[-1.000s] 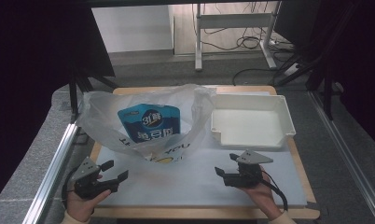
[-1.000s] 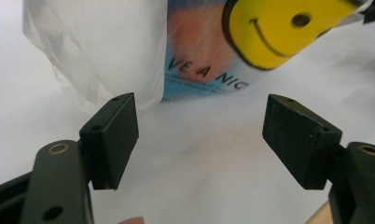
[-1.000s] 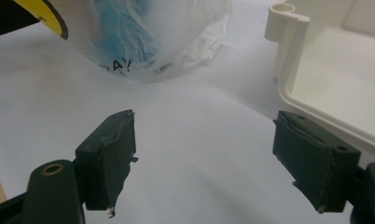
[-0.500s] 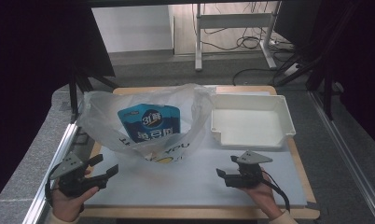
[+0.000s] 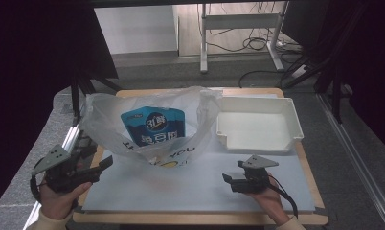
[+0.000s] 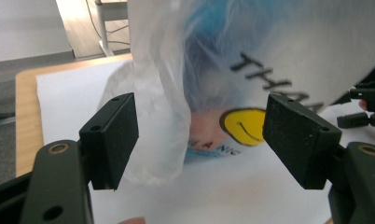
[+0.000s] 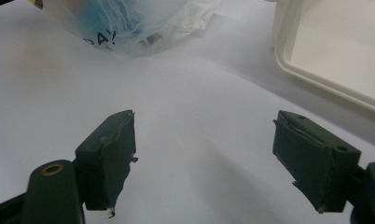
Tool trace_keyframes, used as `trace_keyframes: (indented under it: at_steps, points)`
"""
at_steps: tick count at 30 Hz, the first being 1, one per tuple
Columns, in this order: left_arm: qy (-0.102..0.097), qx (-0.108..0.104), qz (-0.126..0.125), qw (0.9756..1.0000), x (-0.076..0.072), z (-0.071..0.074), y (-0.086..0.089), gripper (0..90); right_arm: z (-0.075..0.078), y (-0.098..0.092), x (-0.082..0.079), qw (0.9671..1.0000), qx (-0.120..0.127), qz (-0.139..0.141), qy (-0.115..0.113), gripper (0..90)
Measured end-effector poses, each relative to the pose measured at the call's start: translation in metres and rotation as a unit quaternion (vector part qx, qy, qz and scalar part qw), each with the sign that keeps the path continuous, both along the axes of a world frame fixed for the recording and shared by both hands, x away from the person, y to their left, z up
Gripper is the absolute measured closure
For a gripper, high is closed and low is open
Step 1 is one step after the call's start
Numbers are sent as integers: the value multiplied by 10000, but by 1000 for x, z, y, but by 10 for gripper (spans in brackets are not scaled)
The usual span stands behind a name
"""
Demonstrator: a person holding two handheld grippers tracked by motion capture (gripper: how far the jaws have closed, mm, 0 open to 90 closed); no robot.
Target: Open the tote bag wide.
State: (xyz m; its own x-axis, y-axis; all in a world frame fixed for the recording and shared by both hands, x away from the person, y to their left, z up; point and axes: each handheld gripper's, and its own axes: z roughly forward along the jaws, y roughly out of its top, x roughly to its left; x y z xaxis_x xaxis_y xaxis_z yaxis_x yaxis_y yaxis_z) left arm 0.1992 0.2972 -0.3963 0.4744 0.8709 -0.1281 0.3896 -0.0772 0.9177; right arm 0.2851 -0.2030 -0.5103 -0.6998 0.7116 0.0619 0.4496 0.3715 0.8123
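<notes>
A translucent white plastic bag (image 5: 104, 120) stands open on the white mat, with a blue printed pouch (image 5: 154, 125) inside it. The bag's front carries black letters and a yellow smiley (image 6: 244, 126). My left gripper (image 5: 97, 159) sits at the table's left edge, open, pointing right at the bag's lower left corner. In the left gripper view a fold of the bag (image 6: 162, 107) hangs just beyond the open left gripper (image 6: 199, 140), not pinched. My right gripper (image 5: 232, 171) rests open on the mat, right of the bag, with nothing between its jaws (image 7: 204, 154).
A white rectangular tray (image 5: 296, 124) sits at the back right, its rim (image 7: 288, 65) close ahead of the right gripper. The white mat (image 5: 195, 187) covers the wooden table (image 5: 315, 191). A metal rail runs along the table's left side.
My left gripper has shifted left toward the table's edge and turned its jaws toward the bag. The right gripper, bag and tray have stayed in place.
</notes>
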Motion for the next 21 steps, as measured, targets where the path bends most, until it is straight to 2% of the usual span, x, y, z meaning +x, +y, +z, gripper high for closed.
trace_keyframes:
  at_steps: [6,10,12,15,16,18,21]
  points:
    - [-205,33,55,9998,13,24,2,309,-1,-1,1,10000,-21,-29,16,210]
    - [-224,51,108,9997,19,30,1,357,-1,-1,1,10000,-41,-25,24,210]
    - [-266,91,131,9995,23,32,-1,426,-1,-2,1,10000,-40,-32,28,210]
    - [-307,128,52,9994,28,34,-5,586,0,-2,1,10000,-51,-40,27,210]
    - [-316,197,30,9993,31,34,-9,697,0,-2,1,10000,-61,-44,24,210]
    - [-322,224,21,9992,33,34,-11,806,-1,-3,2,10000,-55,-50,30,210]
    - [-323,242,11,9992,34,35,-12,889,0,-4,2,9999,-71,-67,47,210]
